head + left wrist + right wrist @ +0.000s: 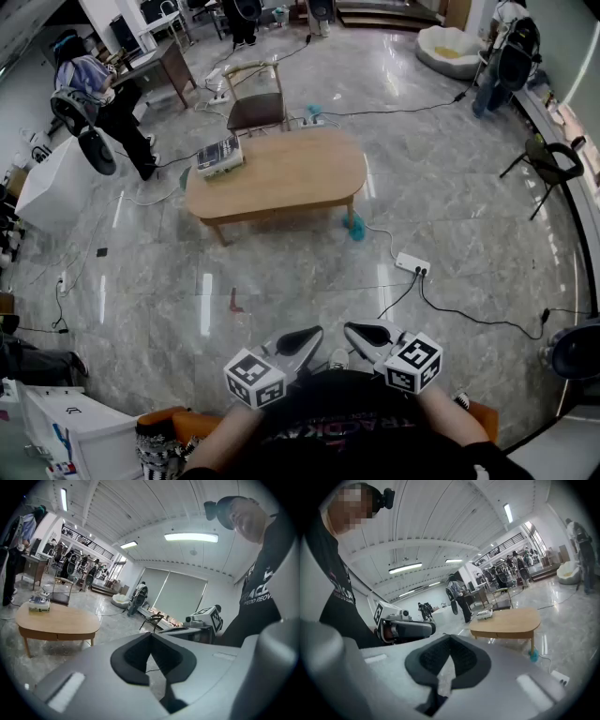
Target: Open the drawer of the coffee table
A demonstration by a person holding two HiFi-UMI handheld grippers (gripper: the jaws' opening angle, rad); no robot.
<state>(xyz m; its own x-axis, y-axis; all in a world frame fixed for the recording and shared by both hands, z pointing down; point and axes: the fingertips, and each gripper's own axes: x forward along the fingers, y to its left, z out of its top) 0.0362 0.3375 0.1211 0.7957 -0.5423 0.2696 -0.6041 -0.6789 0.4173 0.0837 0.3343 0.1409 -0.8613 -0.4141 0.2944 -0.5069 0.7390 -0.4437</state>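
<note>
The oval wooden coffee table (277, 173) stands on the marble floor well ahead of me. Its drawer front (60, 635) shows in the apron and sits flush, also seen as the drawer front (506, 632) in the right gripper view. Low in the head view, close to my body, my left gripper (312, 336) and right gripper (354, 331) are side by side. Both are far from the table. The left gripper (151, 635) has its jaws together with nothing between them. The right gripper (450, 637) is likewise shut and empty.
A white boxy device (218, 157) lies on the table's far left corner. A chair (255, 98) stands behind the table. A blue object (355, 226) sits by the right leg. A power strip (412, 264) and cables run across the floor at right. A person (103, 94) stands at left.
</note>
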